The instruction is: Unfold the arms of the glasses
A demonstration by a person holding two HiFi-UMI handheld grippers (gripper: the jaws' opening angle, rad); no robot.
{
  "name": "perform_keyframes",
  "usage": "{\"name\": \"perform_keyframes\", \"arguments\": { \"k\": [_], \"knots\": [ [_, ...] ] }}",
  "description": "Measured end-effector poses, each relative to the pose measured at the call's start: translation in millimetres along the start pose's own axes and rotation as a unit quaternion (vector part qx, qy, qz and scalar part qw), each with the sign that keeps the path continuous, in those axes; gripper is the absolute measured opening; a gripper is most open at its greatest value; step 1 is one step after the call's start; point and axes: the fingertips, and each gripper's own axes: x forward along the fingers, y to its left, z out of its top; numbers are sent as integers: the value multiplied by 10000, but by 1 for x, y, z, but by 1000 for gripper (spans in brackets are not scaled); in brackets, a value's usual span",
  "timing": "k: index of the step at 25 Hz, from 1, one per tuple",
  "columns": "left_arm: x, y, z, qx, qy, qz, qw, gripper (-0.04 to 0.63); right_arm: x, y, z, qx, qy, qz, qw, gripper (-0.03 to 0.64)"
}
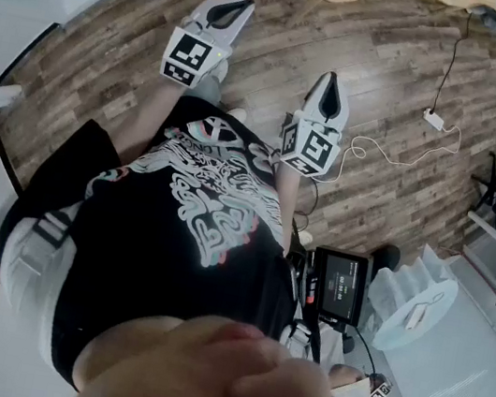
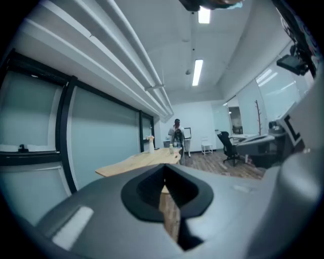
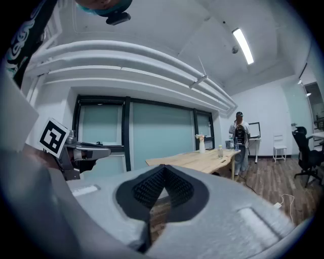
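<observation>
Left gripper (image 1: 232,9) and right gripper (image 1: 329,88): I read both closed tip to tip, holding nothing, above plank floor (image 1: 112,55). Wooden table (image 3: 202,159) far ahead.

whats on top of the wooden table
On the wooden table a white vase and a small bottle stand toward its far end. Its near edge is covered by the right claw, so anything lying there is hidden.

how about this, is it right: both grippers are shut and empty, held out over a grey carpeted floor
Not quite. The floor is brown wood planking, not grey carpet, as the head view shows. The rest holds: the left gripper and the right gripper are both shut and empty, held out over that floor.
</observation>
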Motion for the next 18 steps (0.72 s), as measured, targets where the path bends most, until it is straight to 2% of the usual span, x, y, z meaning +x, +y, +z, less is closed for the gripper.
{"name": "perform_keyframes", "arguments": {
  "k": [5, 12, 18],
  "knots": [
    [6, -7, 2, 36, 0, -102, 9999, -11, 3, -4, 10, -66, -217, -97, 9997, -2],
    [10, -14, 8, 129, -57, -109, 9998, -11, 4, -6, 13, -102, -264, -80, 9996, -2],
    [11, -11, 5, -20, -50, -95, 9999, -11, 5, -4, 27, 277, -688, 182, 9971, -2]
  ]
}}
